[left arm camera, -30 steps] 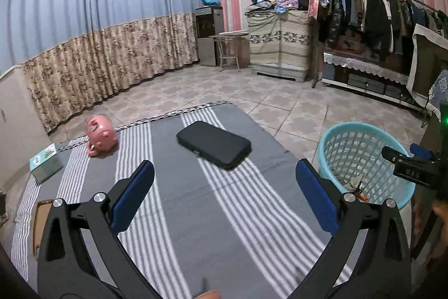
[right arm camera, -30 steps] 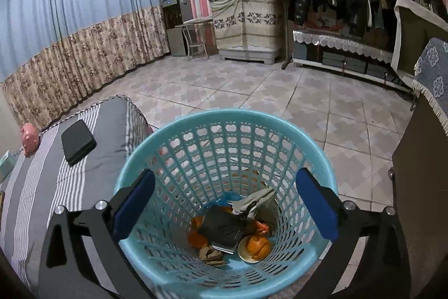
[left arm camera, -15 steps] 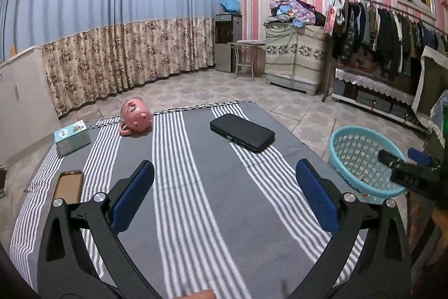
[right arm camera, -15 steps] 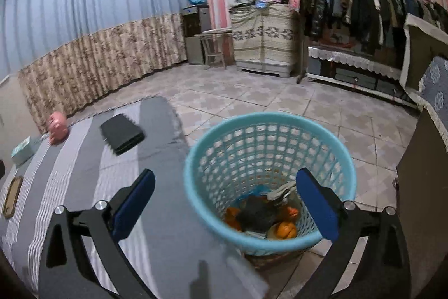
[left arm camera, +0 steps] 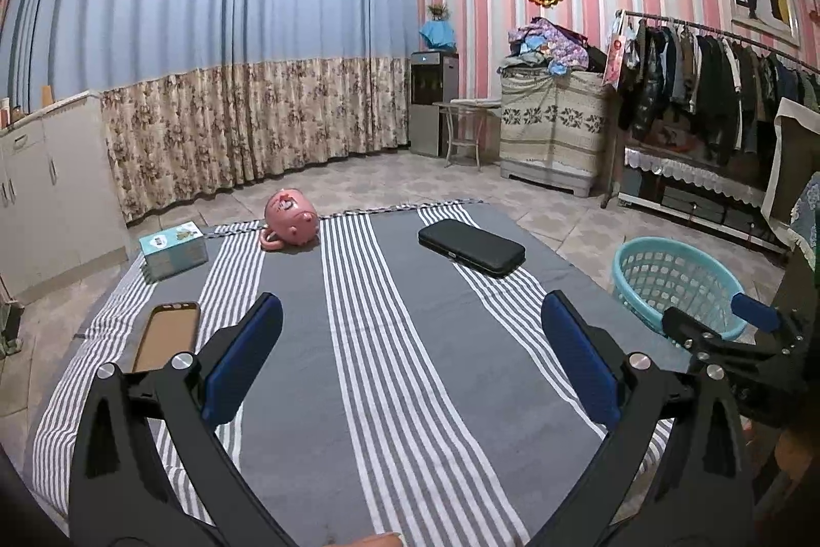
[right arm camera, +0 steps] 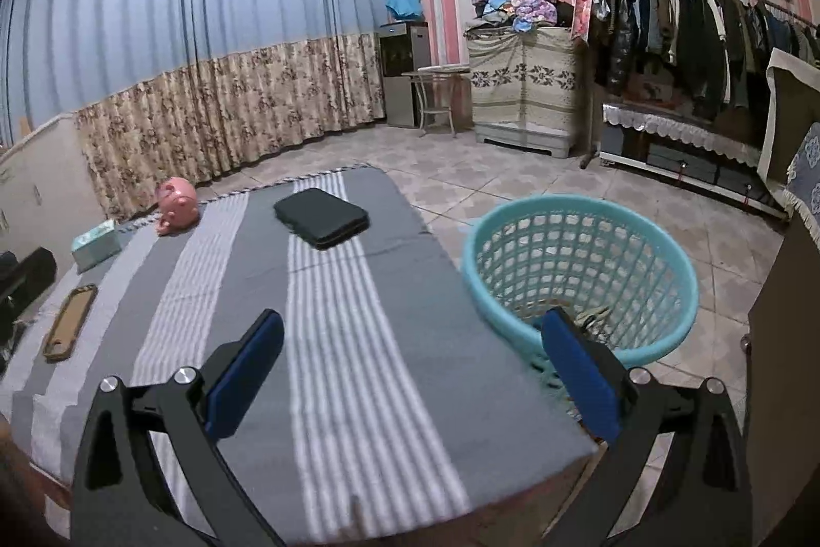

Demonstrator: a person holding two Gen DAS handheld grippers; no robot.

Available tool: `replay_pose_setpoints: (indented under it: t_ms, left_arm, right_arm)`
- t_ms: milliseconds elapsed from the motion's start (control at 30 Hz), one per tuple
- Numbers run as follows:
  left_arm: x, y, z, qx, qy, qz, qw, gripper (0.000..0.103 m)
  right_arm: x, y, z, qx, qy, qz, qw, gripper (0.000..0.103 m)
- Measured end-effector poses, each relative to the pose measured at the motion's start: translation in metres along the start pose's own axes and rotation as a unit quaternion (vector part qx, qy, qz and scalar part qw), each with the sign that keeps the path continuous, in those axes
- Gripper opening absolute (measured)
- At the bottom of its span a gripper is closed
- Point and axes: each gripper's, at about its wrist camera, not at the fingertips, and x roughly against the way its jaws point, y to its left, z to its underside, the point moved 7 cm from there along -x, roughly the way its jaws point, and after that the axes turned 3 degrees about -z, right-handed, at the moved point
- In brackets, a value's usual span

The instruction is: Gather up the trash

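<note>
The left tongs (left arm camera: pixel 410 357) are spread wide with nothing between the blue pads (left arm camera: pixel 241 362), hovering above the grey striped cloth (left arm camera: pixel 389 342) that covers the tabletop. The right tongs (right arm camera: pixel 410 367) are also spread and empty, over the cloth's right edge. Past their right pad stands the turquoise laundry-style basket (right arm camera: pixel 579 280) on the tiled floor, just beside the tabletop, with scraps of trash (right arm camera: pixel 589 315) partly visible inside. On the cloth lie a black case (left arm camera: pixel 471 246), a pink piggy bank (left arm camera: pixel 289 225), a small teal box (left arm camera: pixel 174 249) and a phone case (left arm camera: pixel 166 336), well apart from one another.
</note>
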Motion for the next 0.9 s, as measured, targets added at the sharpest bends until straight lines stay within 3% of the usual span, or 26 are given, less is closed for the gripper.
replay_pose_setpoints:
  t_ms: [533,900]
  left_arm:
    - [0.012,0.025,0.008,0.019,-0.018,0.006,0.9996,0.098]
    - [0.013,0.029,0.011,0.022,-0.017,0.010,0.9995,0.098]
  right_arm:
    - [0.020,0.048,0.002,0.042,-0.024,0.001,0.999,0.098]
    - [0.028,0.055,-0.003,0.049,-0.032,-0.003,0.998,0.098]
